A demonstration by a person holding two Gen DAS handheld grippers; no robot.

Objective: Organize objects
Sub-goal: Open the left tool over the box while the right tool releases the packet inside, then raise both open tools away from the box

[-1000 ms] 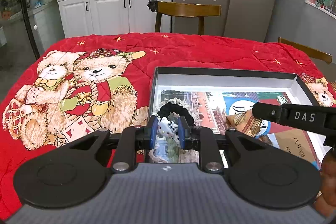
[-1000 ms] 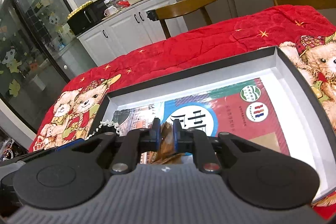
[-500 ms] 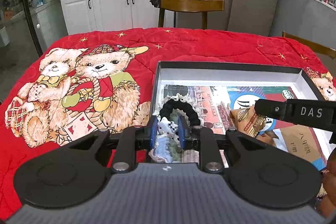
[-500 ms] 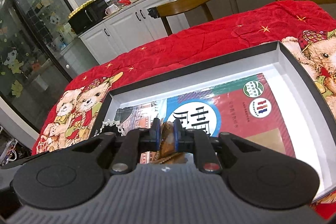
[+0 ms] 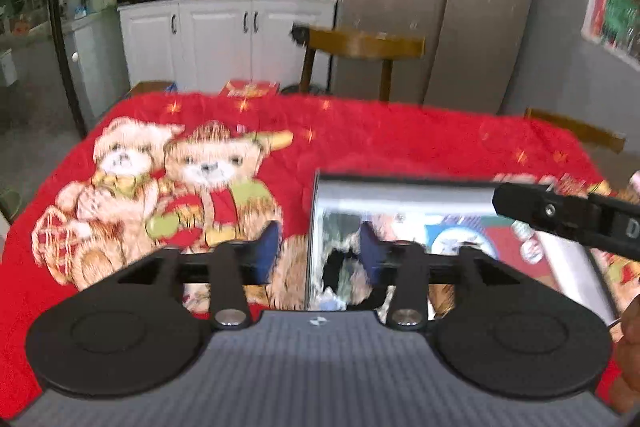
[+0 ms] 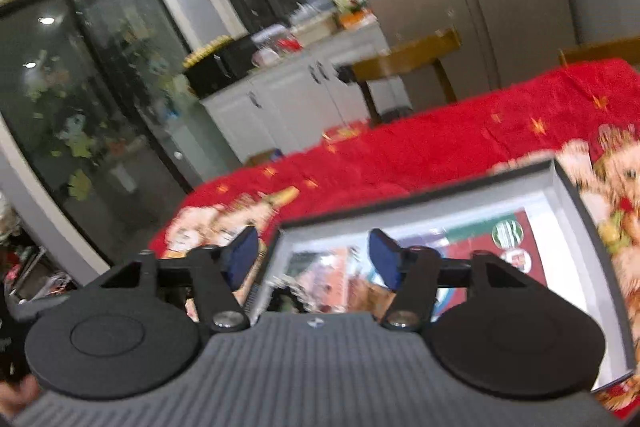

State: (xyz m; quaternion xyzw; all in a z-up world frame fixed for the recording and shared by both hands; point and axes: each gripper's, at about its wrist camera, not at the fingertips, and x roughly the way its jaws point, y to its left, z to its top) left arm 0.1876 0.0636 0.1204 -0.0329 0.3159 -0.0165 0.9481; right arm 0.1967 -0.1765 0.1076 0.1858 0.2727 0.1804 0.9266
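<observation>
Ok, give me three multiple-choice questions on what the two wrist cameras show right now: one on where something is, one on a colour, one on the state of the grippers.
1. Where does the black scrunchie lie?
A. On the wooden chair
B. Inside the shallow box, near its left wall
C. On the bear print of the cloth

2. What is the main colour of the table cloth?
A. Red
B. Green
C. White

3. How do the left gripper and the right gripper stand?
A. Both shut on items
B. Left open, right shut
C. Both open, holding nothing

Answers: 1 B, the dark ring shows just inside the box's left wall. 2 A, red quilted fabric surrounds the box. 3 C, the blue pads are spread wide with nothing between them in both views.
</observation>
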